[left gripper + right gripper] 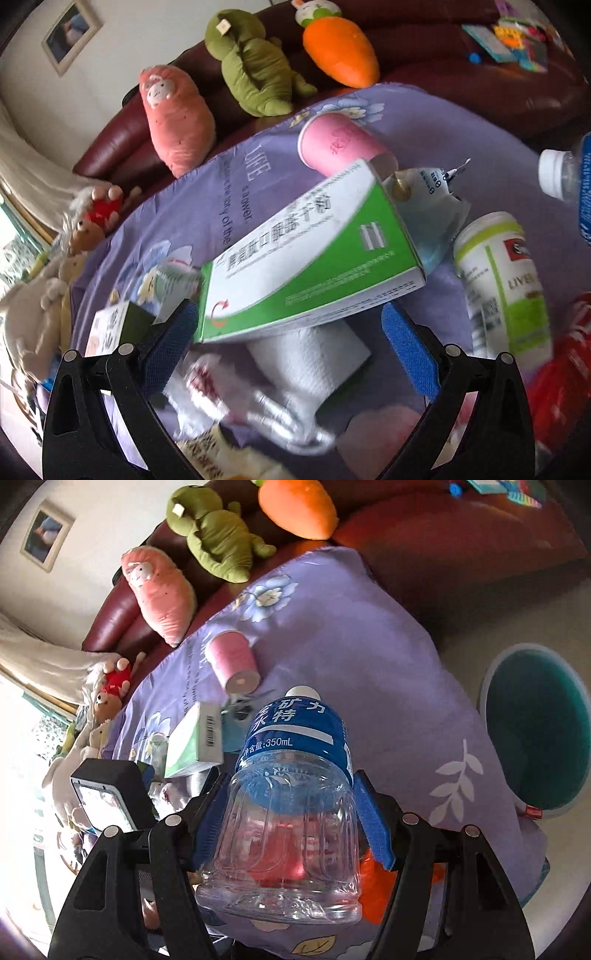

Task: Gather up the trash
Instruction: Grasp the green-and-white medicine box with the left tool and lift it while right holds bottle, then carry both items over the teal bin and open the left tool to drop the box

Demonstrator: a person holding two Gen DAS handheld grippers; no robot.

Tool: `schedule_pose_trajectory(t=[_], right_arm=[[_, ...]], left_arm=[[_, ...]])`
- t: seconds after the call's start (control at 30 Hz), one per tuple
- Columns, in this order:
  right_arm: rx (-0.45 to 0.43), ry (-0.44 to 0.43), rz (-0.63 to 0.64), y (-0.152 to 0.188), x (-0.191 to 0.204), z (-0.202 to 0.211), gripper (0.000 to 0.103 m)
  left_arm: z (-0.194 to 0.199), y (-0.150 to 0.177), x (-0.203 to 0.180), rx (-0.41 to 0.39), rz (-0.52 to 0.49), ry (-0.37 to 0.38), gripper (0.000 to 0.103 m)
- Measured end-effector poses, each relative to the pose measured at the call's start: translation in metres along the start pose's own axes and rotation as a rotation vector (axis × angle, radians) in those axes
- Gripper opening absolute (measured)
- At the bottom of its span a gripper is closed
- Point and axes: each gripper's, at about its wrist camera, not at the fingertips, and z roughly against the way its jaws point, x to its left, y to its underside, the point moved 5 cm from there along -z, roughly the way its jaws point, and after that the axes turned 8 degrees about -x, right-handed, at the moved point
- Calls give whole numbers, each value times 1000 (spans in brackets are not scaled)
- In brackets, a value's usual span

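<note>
Left wrist view shows a supplement bottle (498, 280), pink paper cup (340, 144) and paper towel roll (314, 354) crowding the purple cloth (461, 122). Spread wide, the left gripper (291, 328) flanks a green-and-white medicine box (310, 254), pads apart from it. The right gripper (291, 812) pinches a clear water bottle (291, 786), with a teal bin (535, 723) beside the counter.

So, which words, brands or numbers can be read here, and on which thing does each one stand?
"350mL" and "矿", "力", "水特": blue label of the water bottle, held in the right gripper.
"LIFE", "is a flower": purple cloth.
"LIVE", cut off: white supplement bottle.
Green-white box: Chinese print, blurred.
Pink cup: print unreadable.
</note>
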Motion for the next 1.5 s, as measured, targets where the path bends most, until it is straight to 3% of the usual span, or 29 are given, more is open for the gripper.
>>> schedule_pose_trajectory(t=[0.13,0.2,0.23,0.27,0.53,0.77,1.0,1.13,1.27,1.5], right_arm=[[7,-14,-21,-1,-12,-4,63],[8,-19,-25,-1,-14,-7,63],[9,-20,-26,-2,-14,-7,63],[9,-20,-27,-3,-15,-8,63],[7,-16,-11,-4,-12,-11,63],[-10,-11,-1,-2,-8,-7,63],[-70,-16,-10,-10,-11,18,63],[-138,-12,-38,-20,-26,45,63],[-213,8,-94,-29,-57,77,63],[-290,43,-190,-29,-120,121,63]], left_arm=[[-18,-4,-8,25,-58,-44,99],[-21,-6,-9,26,-55,-13,96],[-21,-8,-9,23,-45,6,78],[-22,-10,-7,32,-24,24,70],[1,-32,43,-24,146,53,34],[20,-40,96,2,357,207,32],[77,-61,102,-88,385,296,33],[113,-83,77,-136,355,388,33],[144,-107,23,-164,298,507,33],[162,-135,-70,-154,216,628,33]])
